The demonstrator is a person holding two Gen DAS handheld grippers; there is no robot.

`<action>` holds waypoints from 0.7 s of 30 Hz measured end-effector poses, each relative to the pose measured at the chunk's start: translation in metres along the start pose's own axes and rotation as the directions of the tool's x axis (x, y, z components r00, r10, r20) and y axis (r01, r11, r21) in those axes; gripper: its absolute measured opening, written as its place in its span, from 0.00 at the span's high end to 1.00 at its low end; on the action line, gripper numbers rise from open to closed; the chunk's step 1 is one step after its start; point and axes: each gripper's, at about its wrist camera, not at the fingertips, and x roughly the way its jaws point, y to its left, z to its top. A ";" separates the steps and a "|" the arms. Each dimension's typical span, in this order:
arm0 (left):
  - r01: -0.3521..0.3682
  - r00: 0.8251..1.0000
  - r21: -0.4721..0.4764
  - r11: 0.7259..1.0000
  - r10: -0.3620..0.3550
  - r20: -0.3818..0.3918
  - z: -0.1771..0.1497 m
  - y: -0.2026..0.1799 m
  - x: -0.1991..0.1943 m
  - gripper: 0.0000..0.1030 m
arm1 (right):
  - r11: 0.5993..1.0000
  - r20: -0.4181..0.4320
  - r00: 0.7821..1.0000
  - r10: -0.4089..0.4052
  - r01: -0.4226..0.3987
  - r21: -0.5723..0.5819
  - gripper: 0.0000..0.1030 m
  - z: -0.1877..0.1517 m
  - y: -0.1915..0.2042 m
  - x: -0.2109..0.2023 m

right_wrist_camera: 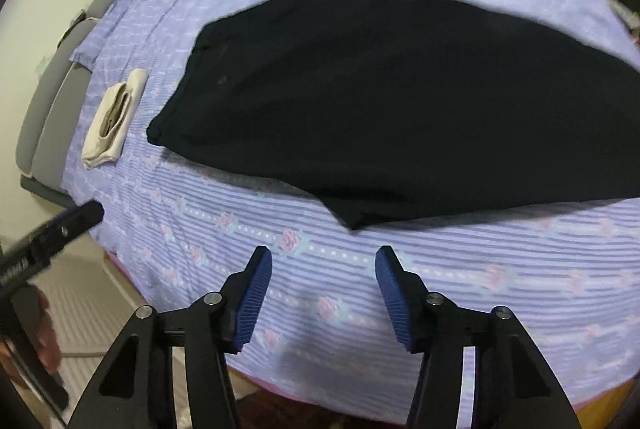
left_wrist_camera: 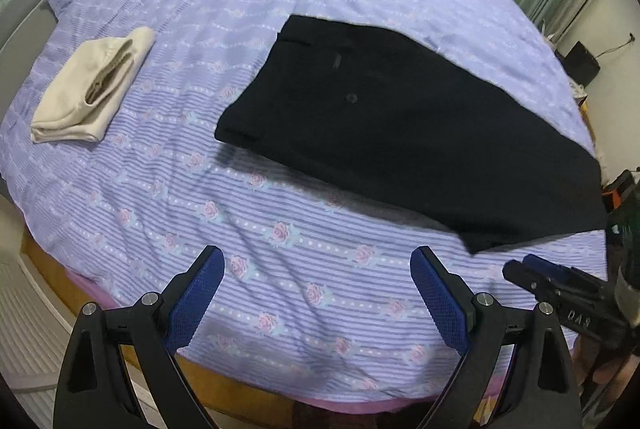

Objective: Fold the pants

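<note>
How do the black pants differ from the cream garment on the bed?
The black pants are dark and lie spread long and flat; the cream garment is pale and folded into a compact bundle. The pants cover far more of the bed. The pants lie nearer the open grippers. Both rest on the floral sheet, untouched.

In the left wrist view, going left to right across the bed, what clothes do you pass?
Folded cream fabric bundle → flat black pants with a button, both lying apart on the purple floral striped bedsheet.

Black pants [left_wrist_camera: 408,133] — flat (folded lengthwise) — diagonally across the bedspread
</note>
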 end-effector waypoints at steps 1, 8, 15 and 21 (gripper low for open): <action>-0.007 1.000 0.003 1.000 0.007 -0.008 0.001 -0.002 0.009 0.08 | 1.000 -0.011 1.000 0.010 -0.010 0.011 0.48 0.003 -0.003 0.007; 0.011 0.998 0.013 1.000 -0.011 -0.058 0.007 -0.013 0.044 0.08 | 0.998 -0.073 0.997 0.021 -0.017 0.053 0.50 0.014 -0.013 0.053; 0.001 0.999 0.020 1.000 0.000 -0.046 0.017 -0.010 0.049 0.08 | 0.994 -0.058 0.998 0.027 -0.021 0.109 0.55 0.024 -0.024 0.058; -0.051 0.998 -0.047 0.998 0.049 -0.043 0.026 0.015 0.059 0.08 | 0.998 0.013 1.000 -0.003 0.002 0.070 0.55 0.038 -0.012 0.047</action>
